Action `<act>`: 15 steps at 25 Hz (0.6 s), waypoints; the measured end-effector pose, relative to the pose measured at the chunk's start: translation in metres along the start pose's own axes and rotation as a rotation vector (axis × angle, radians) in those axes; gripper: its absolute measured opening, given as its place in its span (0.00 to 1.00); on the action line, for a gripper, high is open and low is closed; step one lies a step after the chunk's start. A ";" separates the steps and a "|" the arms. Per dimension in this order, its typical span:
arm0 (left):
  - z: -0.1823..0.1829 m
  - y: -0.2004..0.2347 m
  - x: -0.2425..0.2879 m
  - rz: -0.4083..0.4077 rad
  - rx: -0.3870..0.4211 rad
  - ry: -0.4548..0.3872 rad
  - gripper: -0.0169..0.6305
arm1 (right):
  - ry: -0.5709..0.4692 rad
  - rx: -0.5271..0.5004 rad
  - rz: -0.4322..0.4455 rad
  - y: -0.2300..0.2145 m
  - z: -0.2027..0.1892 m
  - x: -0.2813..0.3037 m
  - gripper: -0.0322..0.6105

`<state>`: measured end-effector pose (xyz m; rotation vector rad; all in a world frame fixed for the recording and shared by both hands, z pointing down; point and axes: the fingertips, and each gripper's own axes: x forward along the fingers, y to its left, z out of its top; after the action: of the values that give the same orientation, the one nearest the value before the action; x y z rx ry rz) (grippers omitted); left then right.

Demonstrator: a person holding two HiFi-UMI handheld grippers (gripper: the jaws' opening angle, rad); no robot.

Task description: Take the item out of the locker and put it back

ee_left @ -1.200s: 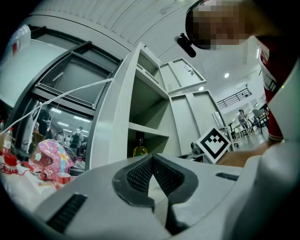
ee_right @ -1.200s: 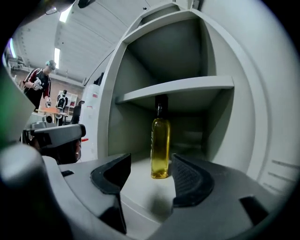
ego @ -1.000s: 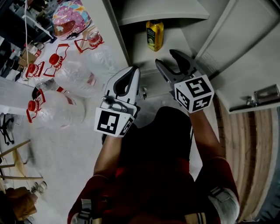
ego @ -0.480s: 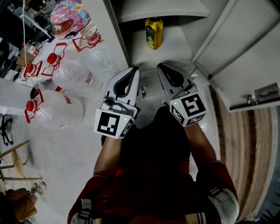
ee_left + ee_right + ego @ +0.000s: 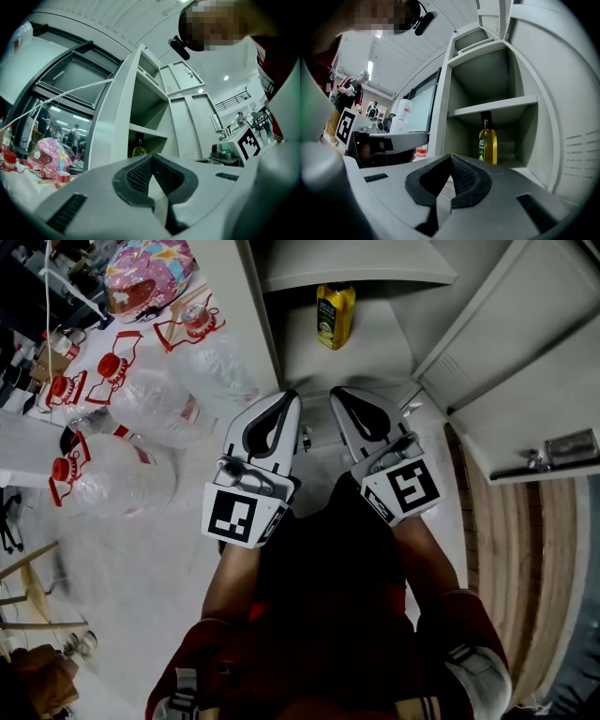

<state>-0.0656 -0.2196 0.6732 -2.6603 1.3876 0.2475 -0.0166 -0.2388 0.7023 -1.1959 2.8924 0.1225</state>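
A yellow oil bottle (image 5: 335, 313) with a dark cap stands upright inside the open grey locker (image 5: 366, 348), under a shelf. The same bottle (image 5: 487, 143) shows in the right gripper view and, partly hidden behind the jaws, the bottle (image 5: 138, 150) in the left gripper view. Both grippers hover side by side in front of the locker, well short of the bottle. My left gripper (image 5: 289, 397) is shut and holds nothing. My right gripper (image 5: 336, 393) is shut too, with nothing between its jaws.
The locker door (image 5: 506, 381) stands open to the right, with a metal latch (image 5: 562, 448). Several large clear water jugs with red caps (image 5: 131, 442) lie on the floor to the left, beside a pink patterned helmet (image 5: 150, 273). Wooden flooring (image 5: 520, 568) lies at right.
My right gripper's jaws went from wide open to shut, with nothing in them, and it drew back toward the left gripper. The left gripper stayed where it was.
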 end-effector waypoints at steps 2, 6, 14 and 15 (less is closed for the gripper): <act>-0.002 0.001 0.002 -0.002 0.000 0.007 0.04 | 0.003 -0.005 0.000 -0.001 0.001 0.002 0.05; 0.005 0.002 0.004 0.001 -0.001 0.011 0.04 | 0.003 -0.011 0.006 -0.001 0.009 0.003 0.05; 0.035 0.001 0.011 0.022 0.024 0.023 0.04 | -0.012 -0.014 0.014 -0.001 0.038 0.000 0.05; 0.039 0.001 0.011 0.025 0.022 0.029 0.04 | -0.008 -0.010 0.013 -0.002 0.042 0.000 0.05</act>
<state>-0.0638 -0.2216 0.6324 -2.6411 1.4239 0.1953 -0.0159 -0.2365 0.6601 -1.1755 2.8969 0.1411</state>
